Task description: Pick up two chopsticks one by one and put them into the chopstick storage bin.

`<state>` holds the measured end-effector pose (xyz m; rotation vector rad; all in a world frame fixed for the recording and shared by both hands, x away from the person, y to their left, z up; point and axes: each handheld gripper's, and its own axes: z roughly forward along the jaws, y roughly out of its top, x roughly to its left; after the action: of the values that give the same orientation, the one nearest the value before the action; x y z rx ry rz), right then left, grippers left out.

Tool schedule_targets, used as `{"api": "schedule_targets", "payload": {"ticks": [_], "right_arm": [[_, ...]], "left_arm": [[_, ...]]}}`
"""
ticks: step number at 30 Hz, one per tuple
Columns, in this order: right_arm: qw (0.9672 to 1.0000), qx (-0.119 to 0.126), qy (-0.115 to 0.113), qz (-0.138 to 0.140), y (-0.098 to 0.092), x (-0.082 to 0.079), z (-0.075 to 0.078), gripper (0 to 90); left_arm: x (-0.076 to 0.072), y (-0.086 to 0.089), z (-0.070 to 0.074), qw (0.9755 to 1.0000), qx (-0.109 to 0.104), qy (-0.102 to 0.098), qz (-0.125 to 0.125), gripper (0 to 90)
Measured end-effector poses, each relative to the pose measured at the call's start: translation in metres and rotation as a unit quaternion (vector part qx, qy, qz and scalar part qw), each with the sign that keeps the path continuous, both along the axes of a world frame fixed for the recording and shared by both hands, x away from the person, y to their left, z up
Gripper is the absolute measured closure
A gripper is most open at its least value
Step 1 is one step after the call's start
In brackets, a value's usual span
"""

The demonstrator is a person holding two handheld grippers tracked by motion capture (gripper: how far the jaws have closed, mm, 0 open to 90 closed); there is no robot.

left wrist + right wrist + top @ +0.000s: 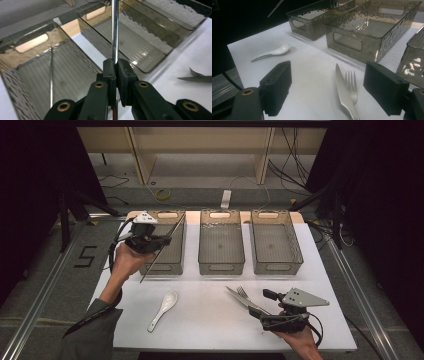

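Observation:
My left gripper point(161, 240) is raised over the left grey bin point(161, 270), shut on a thin metal chopstick point(170, 238) that slants across the bin. In the left gripper view the jaws point(116, 66) pinch the chopstick point(114, 35) upright, and a second chopstick point(51, 75) lies inside the bin point(15, 80). My right gripper point(261, 304) stands open near the table's front right. A knife point(343, 92) and a fork point(351, 85) lie on the mat between its pads point(277, 85), untouched. A white spoon point(164, 309) lies at the front left.
A middle bin point(221, 268) and a right bin point(278, 267) stand in a row with the left one at the back of the white mat point(210, 330). Cables and a power strip point(226, 199) lie on the floor beyond the table.

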<state>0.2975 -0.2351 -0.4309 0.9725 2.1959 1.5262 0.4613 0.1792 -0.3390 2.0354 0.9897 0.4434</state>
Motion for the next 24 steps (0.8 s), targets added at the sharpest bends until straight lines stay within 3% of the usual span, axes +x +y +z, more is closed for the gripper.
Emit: {"api": "schedule_targets", "payload": {"ticks": [6,13,22,24], "right_arm": [[1.0000,-0.002,0.000,0.001,0.000,0.000,0.000,23.5],[1.0000,0.000,0.001,0.004,0.001,0.000,0.000,23.5],[1.0000,0.003,0.003,0.006,0.001,0.000,-0.001,23.4],[1.0000,0.002,0.004,0.007,0.001,0.000,0.000,23.5]], "left_arm": [[0.016,0.002,0.006,0.9999,0.008,-0.004,0.010,84.7],[0.038,0.007,0.015,0.9991,-0.004,-0.031,0.030,84.8],[0.056,0.008,0.008,0.9981,-0.003,-0.049,0.038,84.7],[0.060,0.010,0.004,0.9982,-0.012,-0.044,0.040,84.7]]}}
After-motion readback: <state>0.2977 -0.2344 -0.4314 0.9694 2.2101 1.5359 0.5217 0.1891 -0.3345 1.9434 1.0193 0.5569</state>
